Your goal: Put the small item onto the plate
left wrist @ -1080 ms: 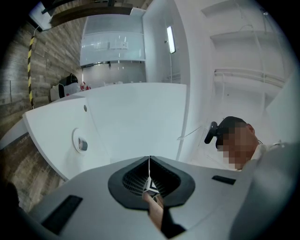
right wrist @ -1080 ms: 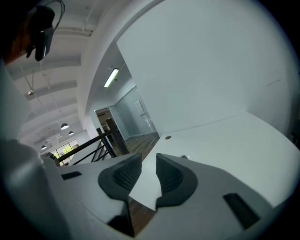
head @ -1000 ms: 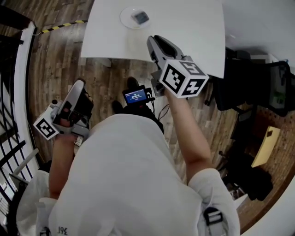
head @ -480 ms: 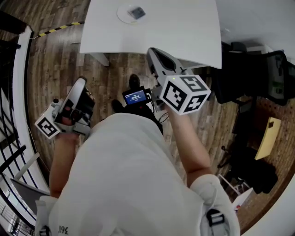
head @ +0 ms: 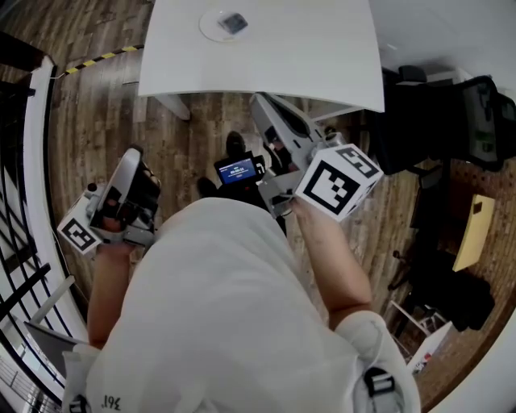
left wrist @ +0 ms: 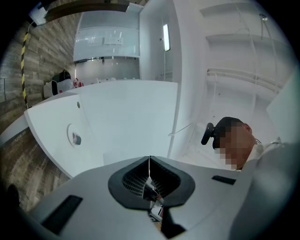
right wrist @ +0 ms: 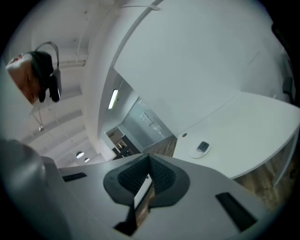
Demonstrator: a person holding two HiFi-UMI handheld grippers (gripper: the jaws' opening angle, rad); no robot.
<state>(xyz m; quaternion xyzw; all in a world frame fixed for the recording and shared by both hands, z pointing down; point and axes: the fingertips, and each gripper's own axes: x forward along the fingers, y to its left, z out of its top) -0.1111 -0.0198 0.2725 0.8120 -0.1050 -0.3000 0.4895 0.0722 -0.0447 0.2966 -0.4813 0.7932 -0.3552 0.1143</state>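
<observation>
Bench (head: 306, 56) with small item (head: 234, 22) on plate (head: 206, 27) is seen overhead; left hand-held gripper (left wrist: 149, 161) and right hand-held gripper (right wrist: 149, 159) are shown pressed together, empty, by their own views.

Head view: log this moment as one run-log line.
small item: on plate | left gripper: shut, empty | right gripper: shut, empty | both short of table

The counter (head: 322, 48) runs off the top edge of the head view, with the plate (head: 211, 27) just under that edge. The item (head: 234, 22) on it is too small to identify in any view: only a dark, squarish shape. The torso (head: 218, 314) hides much of the floor (head: 97, 105). In the right gripper view, the counter's right end is cut off.
</observation>
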